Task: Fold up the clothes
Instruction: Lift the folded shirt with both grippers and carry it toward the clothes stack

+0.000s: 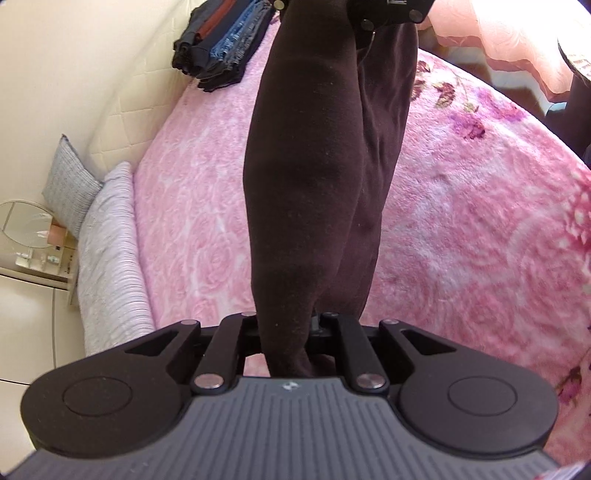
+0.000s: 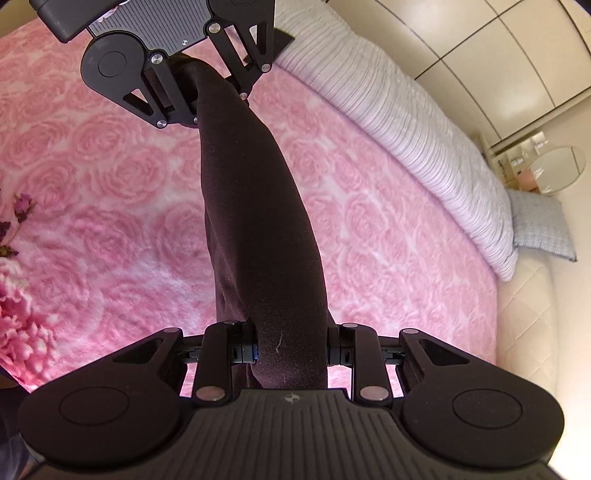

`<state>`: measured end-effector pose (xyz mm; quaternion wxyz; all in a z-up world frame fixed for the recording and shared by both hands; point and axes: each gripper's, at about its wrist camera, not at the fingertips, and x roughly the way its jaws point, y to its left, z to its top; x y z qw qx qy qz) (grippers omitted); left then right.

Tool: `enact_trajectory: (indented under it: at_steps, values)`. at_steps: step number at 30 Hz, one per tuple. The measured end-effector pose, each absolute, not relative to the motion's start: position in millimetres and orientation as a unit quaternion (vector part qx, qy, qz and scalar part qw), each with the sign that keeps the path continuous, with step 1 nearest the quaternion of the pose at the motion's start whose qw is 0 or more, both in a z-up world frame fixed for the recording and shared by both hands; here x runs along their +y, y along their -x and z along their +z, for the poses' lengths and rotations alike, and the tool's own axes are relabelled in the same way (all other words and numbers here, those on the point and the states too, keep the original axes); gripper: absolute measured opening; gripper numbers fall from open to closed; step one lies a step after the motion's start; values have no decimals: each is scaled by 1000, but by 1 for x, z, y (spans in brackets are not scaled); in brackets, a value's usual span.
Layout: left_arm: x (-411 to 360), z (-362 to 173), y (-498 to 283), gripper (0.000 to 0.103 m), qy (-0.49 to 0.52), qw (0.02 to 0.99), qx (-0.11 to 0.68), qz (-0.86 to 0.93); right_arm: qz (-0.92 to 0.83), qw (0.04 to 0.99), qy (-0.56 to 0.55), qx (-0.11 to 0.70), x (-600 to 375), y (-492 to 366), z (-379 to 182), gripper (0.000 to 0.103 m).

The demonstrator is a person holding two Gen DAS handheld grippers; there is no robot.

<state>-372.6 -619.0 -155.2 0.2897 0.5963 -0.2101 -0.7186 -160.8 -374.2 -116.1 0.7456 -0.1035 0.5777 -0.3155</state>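
A dark brown garment (image 1: 317, 177) is stretched in the air between the two tools, above a bed. The left hand-held gripper (image 1: 291, 332) is clamped tight on one bunched end of it, and the right hand-held gripper (image 2: 291, 343) is closed on the other end, with the cloth filling the gap between its fingers. In the right wrist view the left tool appears at the top, the fabric running from it as a twisted band down to the near jaws.

The bed is covered by a fluffy pink blanket (image 2: 110, 192) embossed with rose shapes; toward one side the pattern turns to darker purple-and-magenta flowers (image 1: 465, 118). Along the head of the bed lies a long pale lilac ribbed pillow (image 1: 110, 251), with a small grey woven cushion (image 1: 70, 184) propped just beside its end. A cream quilted headboard (image 1: 103, 92) curves behind them. At the far edge of the blanket, against the headboard, sits a stack of folded clothes (image 1: 225, 40) in dark, rust and blue denim tones. Next to the bed stands a cream nightstand with a round mirror (image 2: 561, 170) and small items too tiny to identify. Cream panelled wardrobe doors (image 2: 498, 40) line the wall, and a sheer peach curtain (image 1: 517, 33) glows with daylight.
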Motion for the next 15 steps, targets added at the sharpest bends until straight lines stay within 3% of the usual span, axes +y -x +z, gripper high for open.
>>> enact_trajectory:
  at_steps: [8, 15]
  values:
    - [-612, -125, 393, 10, -581, 298, -231, -722, -345, 740, 116, 566, -362, 178, -85, 26]
    - [-619, -107, 456, 10, -568, 272, -255, -734, -368, 736, 98, 560, -350, 234, -65, 26]
